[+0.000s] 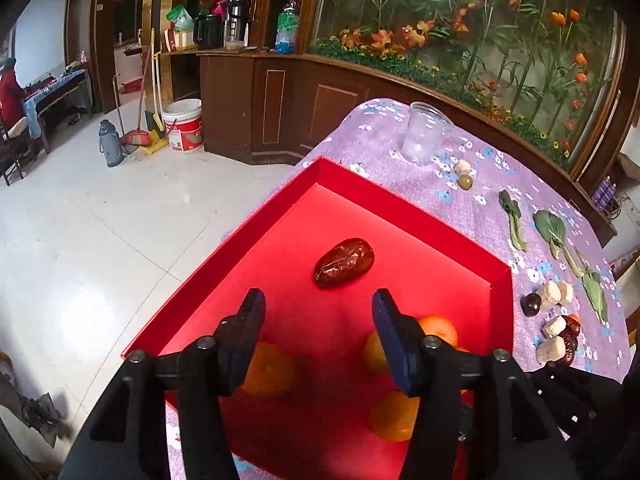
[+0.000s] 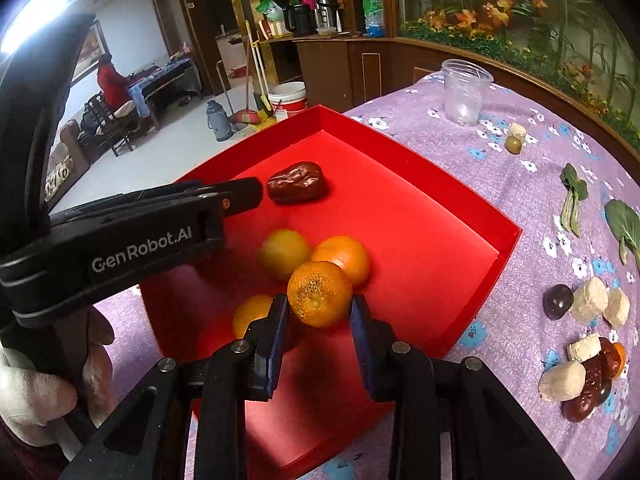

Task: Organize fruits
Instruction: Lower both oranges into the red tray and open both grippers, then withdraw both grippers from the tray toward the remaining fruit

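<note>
A red tray [image 1: 400, 210] [image 2: 512, 236] sits on the purple flowered cloth. In it lie a dark red date [image 1: 344, 263] [image 2: 297, 182] and several small oranges [image 1: 267, 368] [image 2: 285, 253]. My left gripper [image 1: 318, 304] is open and empty, hovering above the tray just short of the date; it also shows in the right wrist view [image 2: 240, 196]. My right gripper [image 2: 320, 312] is shut on a small orange [image 2: 320, 294], held above the tray over the other oranges.
On the cloth right of the tray lie a dark plum [image 2: 558, 301], white slices [image 2: 590, 300], more dates [image 2: 592, 384], green leaves [image 2: 622, 228], a green olive [image 2: 513, 144] and a clear plastic cup [image 2: 466, 90]. The table's left edge drops to the floor.
</note>
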### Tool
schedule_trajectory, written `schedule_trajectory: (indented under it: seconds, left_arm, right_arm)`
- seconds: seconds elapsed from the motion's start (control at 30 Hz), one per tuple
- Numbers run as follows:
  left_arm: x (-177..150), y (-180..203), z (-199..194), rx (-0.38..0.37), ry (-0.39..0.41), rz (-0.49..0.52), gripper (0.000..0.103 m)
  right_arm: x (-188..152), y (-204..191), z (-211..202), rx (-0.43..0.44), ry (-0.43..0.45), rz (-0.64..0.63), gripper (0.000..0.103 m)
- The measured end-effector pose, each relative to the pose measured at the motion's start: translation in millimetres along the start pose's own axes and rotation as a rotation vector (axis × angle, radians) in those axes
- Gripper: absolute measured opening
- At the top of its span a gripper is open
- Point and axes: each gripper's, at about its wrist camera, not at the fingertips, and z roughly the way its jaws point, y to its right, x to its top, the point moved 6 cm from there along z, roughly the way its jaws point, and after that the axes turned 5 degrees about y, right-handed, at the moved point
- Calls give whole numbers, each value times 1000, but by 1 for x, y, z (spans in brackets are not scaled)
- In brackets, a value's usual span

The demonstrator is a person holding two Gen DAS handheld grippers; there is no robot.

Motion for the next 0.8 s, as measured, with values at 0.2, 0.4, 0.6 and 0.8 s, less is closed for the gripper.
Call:
schedule_trajectory:
  seconds: [0.2, 0.4, 0.6, 0.8]
  left_arm:
    - [1, 2, -16, 8, 23, 10, 58]
    - [-1, 3, -34, 16, 46, 12, 64]
    - [-7, 8, -49, 1, 51, 7, 68]
    - [-14, 19, -61, -59, 40, -15, 69]
  right_arm:
    - [-1, -4, -11, 2, 14, 3, 36]
    - [-6, -6, -27, 8, 35, 27, 47]
    - [-18, -7, -46, 17, 57, 65, 54]
    - [-38, -1, -70, 26, 85, 135, 57]
